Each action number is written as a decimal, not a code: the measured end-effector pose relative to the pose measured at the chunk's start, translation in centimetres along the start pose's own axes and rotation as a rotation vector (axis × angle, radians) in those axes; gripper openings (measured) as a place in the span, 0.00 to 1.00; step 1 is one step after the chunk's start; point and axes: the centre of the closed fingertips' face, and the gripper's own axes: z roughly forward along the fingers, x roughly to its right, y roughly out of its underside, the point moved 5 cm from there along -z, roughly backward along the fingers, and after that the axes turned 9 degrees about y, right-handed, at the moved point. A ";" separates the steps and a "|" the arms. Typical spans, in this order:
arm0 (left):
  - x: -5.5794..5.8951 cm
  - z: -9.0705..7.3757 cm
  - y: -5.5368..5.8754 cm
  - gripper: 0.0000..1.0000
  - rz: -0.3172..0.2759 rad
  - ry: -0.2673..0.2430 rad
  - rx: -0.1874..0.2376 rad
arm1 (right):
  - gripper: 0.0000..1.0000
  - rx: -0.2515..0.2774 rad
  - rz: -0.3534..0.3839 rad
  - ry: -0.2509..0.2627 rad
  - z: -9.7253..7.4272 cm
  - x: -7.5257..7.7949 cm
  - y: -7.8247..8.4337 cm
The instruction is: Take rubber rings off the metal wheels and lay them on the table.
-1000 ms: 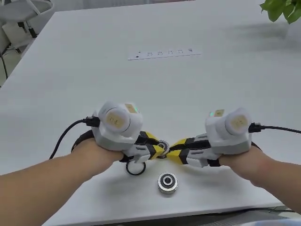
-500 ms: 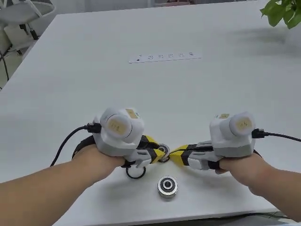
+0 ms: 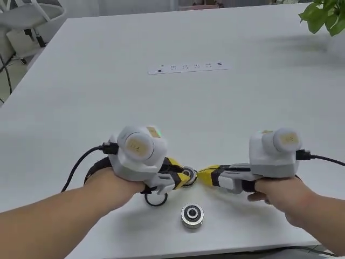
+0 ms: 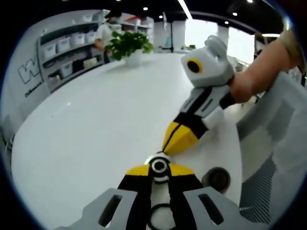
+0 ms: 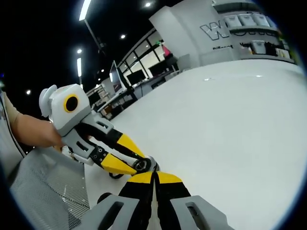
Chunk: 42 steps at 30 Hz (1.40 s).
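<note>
Where the two grippers meet tip to tip low over the table (image 3: pixel 108 81), we record the following. Left gripper (image 3: pixel 182 176): jaws closed on a small metal wheel (image 3: pixel 188 177), pinched between the yellow tips. Its own view confirms the grip, with the metal wheel (image 4: pixel 159 165) seated at the jaw ends. Right gripper (image 3: pixel 201 174): jaws pressed fully together, and we see nothing between them in its own view. Its tip stands just beside the held wheel; whether it touches we cannot tell.

A black rubber ring (image 3: pixel 155 198) lies flat on the table directly beneath the left gripper, on the person's side. A second wheel (image 3: pixel 192 213) rests on the table below the meeting tips, nearer the person, apart from both grippers and from the rubber ring. We cannot tell whether either wheel carries a ring.

A black cable (image 3: pixel 81 159) trails from the left gripper. Well ahead of both grippers lies a power strip (image 3: pixel 186 67). A plant (image 3: pixel 323 13) stands far beyond the right gripper.
</note>
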 end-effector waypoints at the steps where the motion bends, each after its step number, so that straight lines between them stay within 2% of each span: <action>1: 0.0 0.0 0.0 0.13 -0.004 -0.003 0.000 | 0.00 0.002 0.005 -0.002 0.0 0.0 0.0; 18: 0.2 0.2 -0.1 0.13 -0.006 -0.022 -0.007 | 0.00 0.009 0.090 -0.029 -0.3 -1.0 -0.1; 23: 0.2 0.2 -0.2 0.13 -0.003 -0.025 -0.014 | 0.00 0.006 0.088 -0.041 -0.4 -1.6 -0.2; 42: 0.3 0.3 -0.2 0.13 0.001 -0.038 -0.020 | 0.00 0.006 0.121 -0.080 -0.2 -2.0 -0.2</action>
